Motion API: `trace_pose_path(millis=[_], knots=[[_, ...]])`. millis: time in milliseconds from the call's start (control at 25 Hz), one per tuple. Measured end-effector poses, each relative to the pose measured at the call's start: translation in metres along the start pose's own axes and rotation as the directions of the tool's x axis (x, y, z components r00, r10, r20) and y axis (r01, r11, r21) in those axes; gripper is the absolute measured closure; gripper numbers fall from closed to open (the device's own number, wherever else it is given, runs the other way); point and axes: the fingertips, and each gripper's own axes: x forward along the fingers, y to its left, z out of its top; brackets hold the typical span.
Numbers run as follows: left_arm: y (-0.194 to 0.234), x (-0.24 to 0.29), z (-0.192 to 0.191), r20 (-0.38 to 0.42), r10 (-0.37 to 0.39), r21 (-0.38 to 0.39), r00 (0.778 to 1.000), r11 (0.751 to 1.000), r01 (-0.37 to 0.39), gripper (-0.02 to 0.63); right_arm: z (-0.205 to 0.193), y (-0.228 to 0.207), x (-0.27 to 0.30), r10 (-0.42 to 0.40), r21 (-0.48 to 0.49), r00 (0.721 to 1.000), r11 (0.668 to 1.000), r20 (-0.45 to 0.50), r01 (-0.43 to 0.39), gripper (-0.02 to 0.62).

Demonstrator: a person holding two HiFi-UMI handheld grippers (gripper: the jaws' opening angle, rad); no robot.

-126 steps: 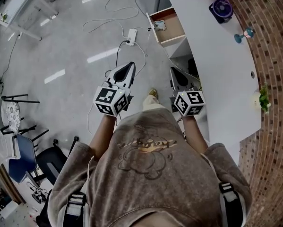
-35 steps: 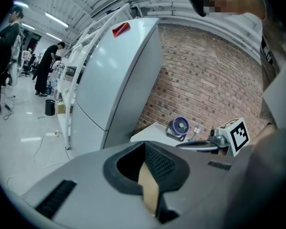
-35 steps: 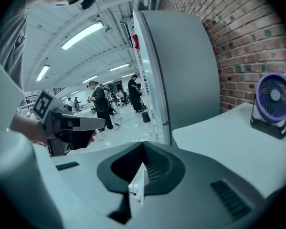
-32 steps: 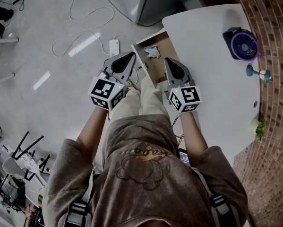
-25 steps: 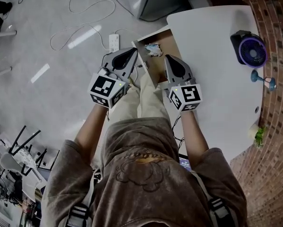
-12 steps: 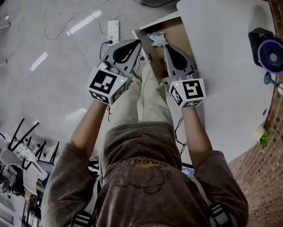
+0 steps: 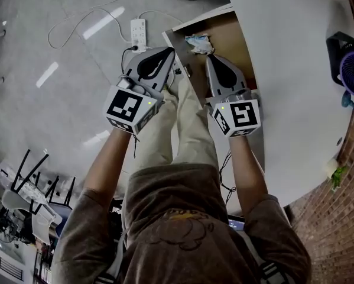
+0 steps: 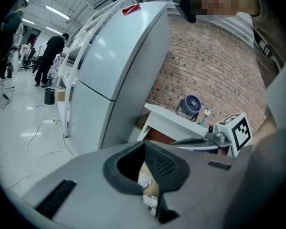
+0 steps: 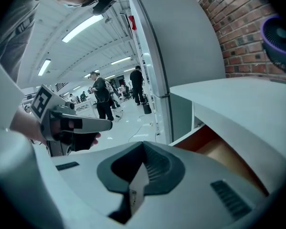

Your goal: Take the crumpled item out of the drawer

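The left tongs (image 7: pixel 171 52) and right tongs (image 7: pixel 210 60) are both pressed together, empty. Just beyond the right tip lies the crumpled item (image 7: pixel 198 42), a white, pale-blue wad in the upper-left corner of the open drawer (image 7: pixel 230 37). The white worktop (image 7: pixel 295 81) spreads to the right, and a power strip (image 7: pixel 137 27) lies upper left. Both forearms reach forward.
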Motion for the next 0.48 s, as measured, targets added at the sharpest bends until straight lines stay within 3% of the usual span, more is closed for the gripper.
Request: trace_pose_path(millis=[320,400,480], knots=[[-0.006,-0.001,-0.004,-0.006,-0.006,-0.005,1.0,1.0,0.006,0.598,-0.013,-0.005,0.002,-0.008,-0.019,1.0,1.0,-0.022,0.008,0.597],[-0.009,0.0,-0.004,-0.007,-0.009,-0.005,1.0,1.0,0.008,0.598,-0.018,-0.005,0.004,0.008,-0.014,0.999,1.0,-0.042,-0.009,0.518],[-0.012,0.0,-0.005,-0.009,-0.013,-0.004,1.0,1.0,0.013,0.598,-0.022,-0.007,0.006,0.008,-0.016,0.999,1.0,-0.054,-0.008,0.488]])
